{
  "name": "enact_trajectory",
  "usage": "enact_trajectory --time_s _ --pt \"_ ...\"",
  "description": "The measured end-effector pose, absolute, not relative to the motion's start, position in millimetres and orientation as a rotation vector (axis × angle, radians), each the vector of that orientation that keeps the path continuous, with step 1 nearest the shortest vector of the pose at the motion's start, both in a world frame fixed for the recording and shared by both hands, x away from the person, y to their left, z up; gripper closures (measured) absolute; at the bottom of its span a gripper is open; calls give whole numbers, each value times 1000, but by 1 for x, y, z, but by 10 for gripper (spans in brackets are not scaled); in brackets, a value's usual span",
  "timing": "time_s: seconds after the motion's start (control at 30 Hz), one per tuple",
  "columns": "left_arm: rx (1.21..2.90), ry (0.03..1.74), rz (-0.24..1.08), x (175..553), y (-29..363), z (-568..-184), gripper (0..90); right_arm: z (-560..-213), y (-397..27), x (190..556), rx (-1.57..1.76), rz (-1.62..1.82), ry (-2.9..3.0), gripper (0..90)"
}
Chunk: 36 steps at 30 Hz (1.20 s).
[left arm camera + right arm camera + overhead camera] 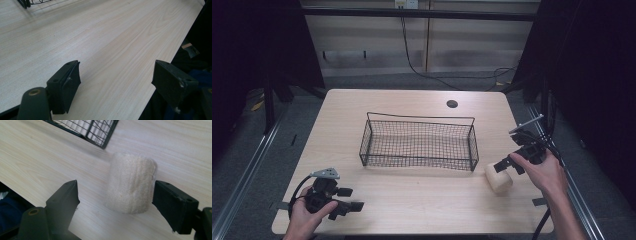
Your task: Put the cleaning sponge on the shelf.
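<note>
A cream, rough-textured roll [499,178] lies on the wooden table [422,197], just off the right front corner of a black wire basket [419,119]. My right gripper [503,166] reaches it from the right. In the right gripper view the roll [131,185] lies between the jaws of my right gripper [115,195]. It is close against the right jaw, with a clear gap to the left one, so the gripper is open. My left gripper [352,198] rests near the table's front left, where my left gripper [116,75] stands open with only bare wood between its fingers.
The basket holds nothing and stands mid-table; its corner [95,132] is just beyond the roll. A round cable hole [452,104] sits at the back. The table's front edge [160,75] runs close under the left gripper. Dark frames flank both sides.
</note>
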<state>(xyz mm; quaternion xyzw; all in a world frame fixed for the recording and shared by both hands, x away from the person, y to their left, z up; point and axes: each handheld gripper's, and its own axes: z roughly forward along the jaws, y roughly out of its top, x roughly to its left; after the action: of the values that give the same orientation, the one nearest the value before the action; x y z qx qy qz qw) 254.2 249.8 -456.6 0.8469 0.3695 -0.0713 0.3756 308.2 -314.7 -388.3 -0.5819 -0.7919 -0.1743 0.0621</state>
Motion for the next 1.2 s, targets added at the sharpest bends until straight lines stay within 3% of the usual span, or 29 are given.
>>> enact_trajectory --time_s 1.2 --pt "2168 946 -189 254 249 -457 219 -447 -295 322 -1752 -161 -2411 238"
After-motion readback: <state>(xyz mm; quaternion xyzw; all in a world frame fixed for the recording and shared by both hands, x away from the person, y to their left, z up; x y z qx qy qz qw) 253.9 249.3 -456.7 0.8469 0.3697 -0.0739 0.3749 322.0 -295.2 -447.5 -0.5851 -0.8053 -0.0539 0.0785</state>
